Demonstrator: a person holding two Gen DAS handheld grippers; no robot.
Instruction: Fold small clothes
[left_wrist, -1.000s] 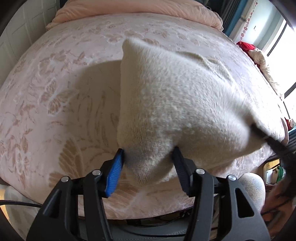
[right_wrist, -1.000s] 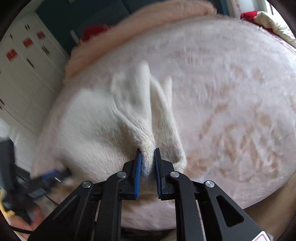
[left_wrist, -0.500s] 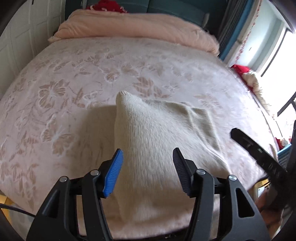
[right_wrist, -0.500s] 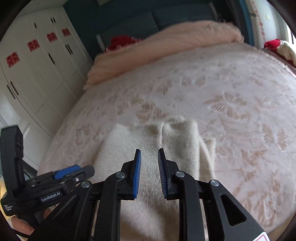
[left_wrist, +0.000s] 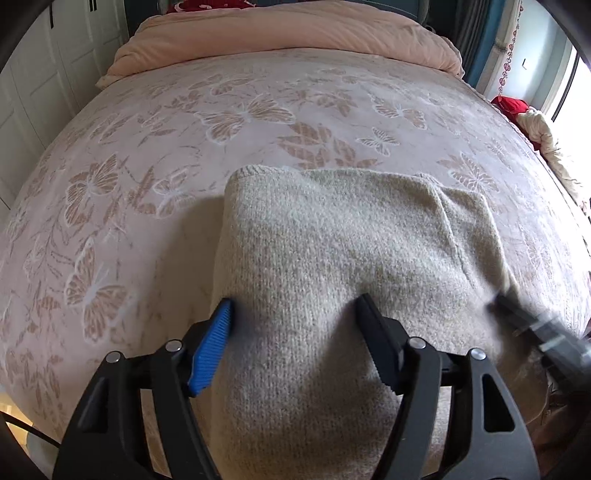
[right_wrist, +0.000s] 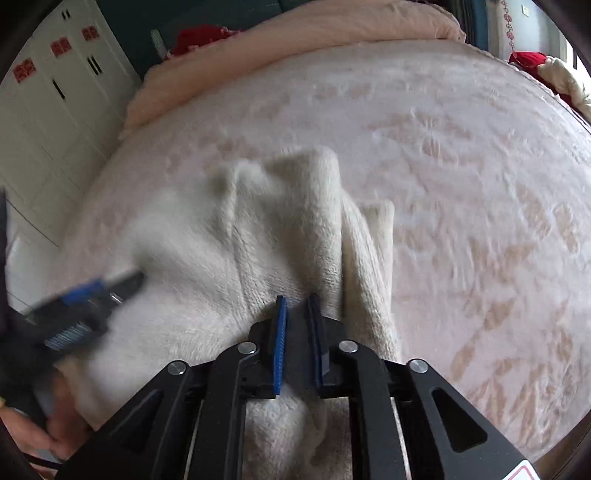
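A cream knitted sweater (left_wrist: 332, 240) lies folded on the pink butterfly-patterned bed (left_wrist: 147, 166), its near end hanging over the bed's front edge. My left gripper (left_wrist: 291, 314) straddles the sweater's left part; its jaws are opening and stand wide, with the knit between them but not pinched. My right gripper (right_wrist: 297, 299) is at the sweater's (right_wrist: 192, 266) right side. Its jaws are closing to a narrow gap on a raised fold (right_wrist: 332, 240) that runs into the tips. Each gripper shows blurred in the other's view: the right (left_wrist: 535, 325), the left (right_wrist: 92, 295).
A rolled peach quilt (left_wrist: 295, 33) lies across the head of the bed. White wardrobe doors (right_wrist: 48, 110) stand along the left side. Red and cream fabric (left_wrist: 532, 118) lies by the window on the right. A hand (right_wrist: 40, 435) shows at the lower left.
A second ago both grippers held the sweater lifted. It then dropped flat onto the bed and the right jaws let the fold go. Now the left jaws are wider and the right jaws have narrowed.
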